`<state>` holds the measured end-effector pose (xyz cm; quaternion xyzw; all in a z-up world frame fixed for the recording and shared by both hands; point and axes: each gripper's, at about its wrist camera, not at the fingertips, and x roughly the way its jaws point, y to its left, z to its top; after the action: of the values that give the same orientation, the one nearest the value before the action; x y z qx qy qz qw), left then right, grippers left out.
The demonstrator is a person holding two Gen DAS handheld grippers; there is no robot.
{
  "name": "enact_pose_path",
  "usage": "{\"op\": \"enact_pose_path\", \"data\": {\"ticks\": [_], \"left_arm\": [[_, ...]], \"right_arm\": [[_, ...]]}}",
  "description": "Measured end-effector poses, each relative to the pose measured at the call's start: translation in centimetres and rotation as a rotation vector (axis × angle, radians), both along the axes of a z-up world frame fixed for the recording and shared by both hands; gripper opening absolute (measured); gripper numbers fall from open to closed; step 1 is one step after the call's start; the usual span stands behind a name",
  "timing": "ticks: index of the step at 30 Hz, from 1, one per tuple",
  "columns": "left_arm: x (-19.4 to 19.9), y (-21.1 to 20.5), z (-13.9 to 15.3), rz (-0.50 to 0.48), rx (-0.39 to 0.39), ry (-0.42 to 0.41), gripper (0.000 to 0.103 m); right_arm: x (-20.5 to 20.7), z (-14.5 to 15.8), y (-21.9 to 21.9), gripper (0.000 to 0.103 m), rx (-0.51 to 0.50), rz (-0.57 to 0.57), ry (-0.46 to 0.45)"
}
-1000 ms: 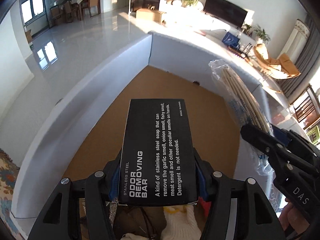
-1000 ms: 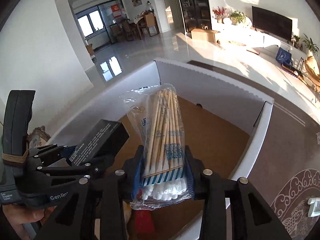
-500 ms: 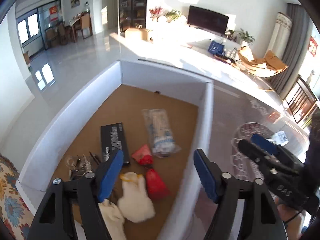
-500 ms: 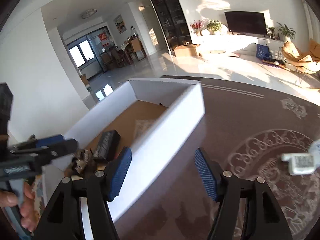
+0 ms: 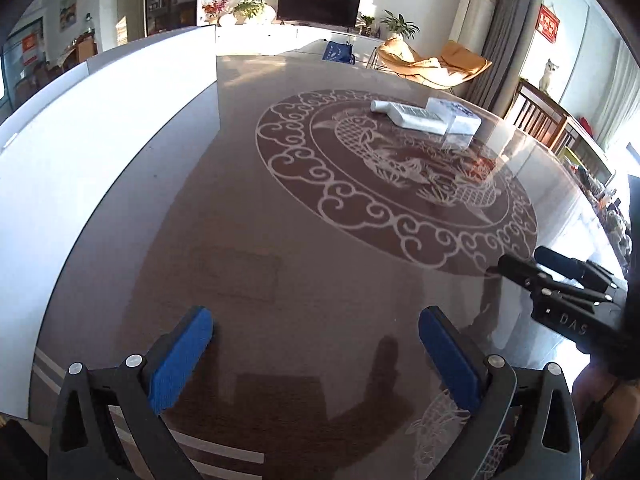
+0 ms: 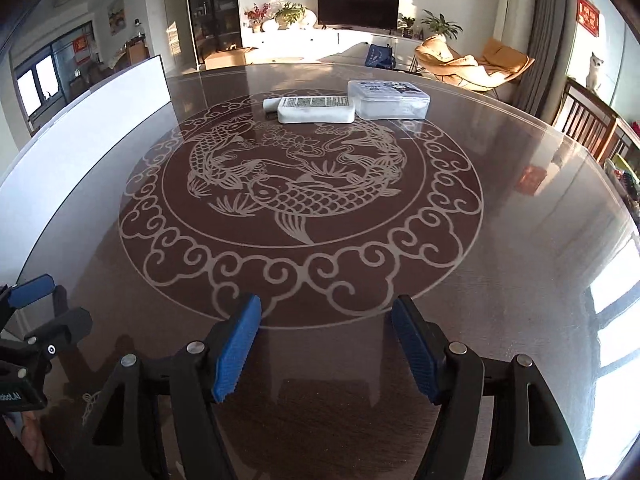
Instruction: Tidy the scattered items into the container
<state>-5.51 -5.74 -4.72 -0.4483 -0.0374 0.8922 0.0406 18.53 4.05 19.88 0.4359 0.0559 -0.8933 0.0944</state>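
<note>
The big round bench [image 6: 500,240] with its carved fish medallion carries almost nothing now, and the white container [image 5: 100,152] stands along its left edge, its tall wall filling the left of both views. What is left to tidy sits together toward the far edge, just past the medallion: a clear lidded box [image 6: 388,100] and, touching or just beside it on its left, a flat white bottle [image 6: 316,109]. The bottle lies on its side with its long axis running across the right wrist view, cap end toward the container. Both lie straight ahead of the right tongs [image 6: 326,344] and ahead and off to the right of the left tongs [image 5: 316,354], so I judge the right hand the nearer and better lined up, though the fisheye bend makes that hard to call. Both pairs of tongs have just been opening; they stand apart with nothing between them, the left wider, hovering over bare bench near its near edge.
</note>
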Motion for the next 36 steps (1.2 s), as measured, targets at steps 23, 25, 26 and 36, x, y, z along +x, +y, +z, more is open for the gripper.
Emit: {"op": "enact_pose_path", "data": {"ticks": [23, 25, 26, 36], "left_arm": [[-0.2, 1.4, -1.0, -0.038, -0.105, -0.005, 0.103], [-0.2, 1.4, -1.0, -0.038, -0.105, -0.005, 0.103], [-0.2, 1.4, -1.0, -0.038, -0.105, -0.005, 0.103], [-0.1, 1.4, -0.9, -0.04, -0.105, -0.005, 0.103]], "right_arm": [[-0.1, -0.3, -1.3, 0.085, -0.009, -0.005, -0.017], [-0.1, -0.3, -1.3, 0.085, -0.009, -0.006, -0.017], [-0.1, -0.3, -1.3, 0.085, -0.009, -0.006, -0.017], [-0.1, -0.3, -1.3, 0.085, -0.009, -0.006, -0.017]]}}
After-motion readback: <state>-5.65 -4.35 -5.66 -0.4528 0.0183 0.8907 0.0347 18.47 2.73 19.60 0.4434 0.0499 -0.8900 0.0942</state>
